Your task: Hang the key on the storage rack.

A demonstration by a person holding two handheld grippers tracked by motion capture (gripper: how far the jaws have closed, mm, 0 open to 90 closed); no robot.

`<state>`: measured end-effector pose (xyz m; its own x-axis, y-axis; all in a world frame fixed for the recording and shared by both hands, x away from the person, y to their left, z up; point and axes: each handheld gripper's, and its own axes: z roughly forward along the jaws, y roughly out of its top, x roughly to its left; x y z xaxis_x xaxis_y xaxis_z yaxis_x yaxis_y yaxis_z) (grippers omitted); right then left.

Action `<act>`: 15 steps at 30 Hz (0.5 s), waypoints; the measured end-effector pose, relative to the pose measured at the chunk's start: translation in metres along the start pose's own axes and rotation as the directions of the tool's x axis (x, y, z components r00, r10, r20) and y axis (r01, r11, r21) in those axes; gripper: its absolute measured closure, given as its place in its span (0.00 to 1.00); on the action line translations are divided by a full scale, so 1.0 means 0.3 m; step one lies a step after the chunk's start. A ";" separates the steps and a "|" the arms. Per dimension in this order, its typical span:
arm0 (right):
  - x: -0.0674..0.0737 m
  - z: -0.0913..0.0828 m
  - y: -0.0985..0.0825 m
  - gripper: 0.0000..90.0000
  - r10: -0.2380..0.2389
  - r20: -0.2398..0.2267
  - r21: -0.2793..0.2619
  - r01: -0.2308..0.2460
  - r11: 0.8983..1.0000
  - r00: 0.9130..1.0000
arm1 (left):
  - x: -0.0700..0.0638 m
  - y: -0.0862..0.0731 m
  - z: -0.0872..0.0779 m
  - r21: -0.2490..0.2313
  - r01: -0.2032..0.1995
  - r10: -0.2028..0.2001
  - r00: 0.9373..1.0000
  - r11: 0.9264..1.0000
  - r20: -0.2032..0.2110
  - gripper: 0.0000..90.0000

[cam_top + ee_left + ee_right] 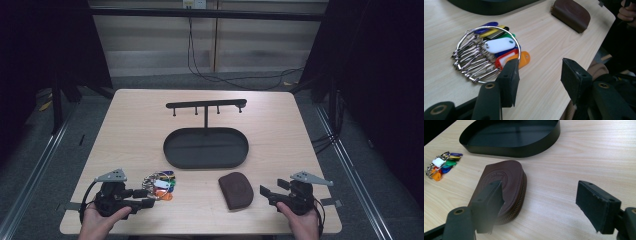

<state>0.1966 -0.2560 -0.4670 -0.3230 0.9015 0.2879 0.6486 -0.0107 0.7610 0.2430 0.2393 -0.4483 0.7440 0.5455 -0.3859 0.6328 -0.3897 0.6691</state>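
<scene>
I am looking down on a light wood tabletop that is carrying everything here. At its middle a black oval tray is standing with nothing in it; a post is rising from its far rim to a crossbar with four pegs. Nearer me, right of centre, a brown leather zip pouch is lying flat; a round stamp is pressed into its face, but I cannot read any lettering. Left of it a steel ring of coloured key tags is resting on the wood, with white, orange, red, blue, green and yellow tags fanning out; the white label is showing no writing. My left tool is hovering with jaws spread wide, one tip just beside the orange tag, gripping nothing. My right tool is also gaping wide, its left jaw sitting over the pouch's near edge, and it is empty.
</scene>
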 end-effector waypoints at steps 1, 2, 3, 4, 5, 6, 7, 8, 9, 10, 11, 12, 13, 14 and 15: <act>0.000 -0.001 -0.001 0.23 0.004 -0.001 -0.001 -0.004 1.000 1.000 | -0.013 0.015 0.002 0.008 -0.020 0.020 1.000 1.000 -0.003 0.58; 0.000 -0.001 -0.001 0.23 0.004 -0.001 -0.001 -0.004 1.000 1.000 | -0.013 0.015 0.002 0.008 -0.020 0.020 1.000 1.000 -0.003 0.60; 0.000 -0.003 -0.001 0.23 0.005 -0.001 -0.001 -0.005 1.000 1.000 | -0.019 0.023 0.004 0.016 -0.027 0.027 1.000 0.999 -0.005 0.62; 0.000 -0.003 -0.001 0.23 0.005 -0.001 -0.001 -0.005 1.000 1.000 | -0.024 0.029 0.008 0.021 -0.026 0.027 1.000 0.999 -0.007 0.62; -0.001 -0.004 -0.002 0.23 0.005 0.000 -0.001 -0.005 1.000 1.000 | -0.021 0.043 0.016 0.032 -0.010 0.010 1.000 0.999 0.005 0.67; -0.001 -0.004 -0.002 0.23 0.005 0.000 -0.001 -0.005 1.000 1.000 | -0.021 0.043 0.016 0.032 -0.010 0.010 1.000 0.999 0.005 0.69; -0.001 -0.002 -0.003 0.23 0.005 -0.002 0.004 -0.005 1.000 1.000 | -0.014 0.060 0.024 0.044 -0.013 0.014 1.000 0.999 -0.017 0.72; 0.000 -0.002 -0.003 0.23 0.004 -0.001 0.005 -0.004 1.000 1.000 | -0.007 0.069 0.028 0.051 -0.011 0.012 1.000 0.999 -0.021 0.73; 0.000 -0.002 -0.003 0.23 0.004 -0.001 0.005 -0.004 1.000 1.000 | -0.007 0.069 0.028 0.051 -0.011 0.012 1.000 0.999 -0.021 0.74; 0.000 -0.001 -0.003 0.23 0.003 -0.003 0.006 -0.003 1.000 1.000 | -0.001 0.079 0.032 0.049 -0.004 0.005 1.000 0.999 -0.023 0.75; 0.000 -0.001 -0.003 0.23 0.003 -0.003 0.006 -0.003 1.000 1.000 | 0.004 0.088 0.033 0.052 -0.003 0.005 1.000 0.999 -0.029 0.75; 0.000 -0.001 -0.003 0.23 0.002 -0.001 0.007 -0.002 1.000 1.000 | 0.007 0.096 0.035 0.052 -0.001 0.003 1.000 0.999 -0.030 0.75; -0.001 0.001 -0.003 0.23 0.001 0.003 0.009 -0.001 1.000 1.000 | 0.008 0.108 0.043 0.054 -0.008 0.010 0.999 0.999 -0.046 0.76; 0.000 0.001 -0.003 0.23 0.001 0.007 0.009 -0.001 1.000 1.000 | 0.007 0.113 0.046 0.053 -0.002 0.004 0.999 0.999 -0.042 0.76; 0.000 0.001 -0.003 0.23 0.001 0.007 0.009 -0.001 1.000 1.000 | 0.007 0.113 0.046 0.053 -0.002 0.004 0.999 0.999 -0.042 0.76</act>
<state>0.1962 -0.2558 -0.4679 -0.3179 0.9044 0.2847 0.6549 -0.0077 0.7557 0.2690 0.2170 -0.4352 0.7369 0.5746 -0.3561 0.6419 -0.4298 0.6350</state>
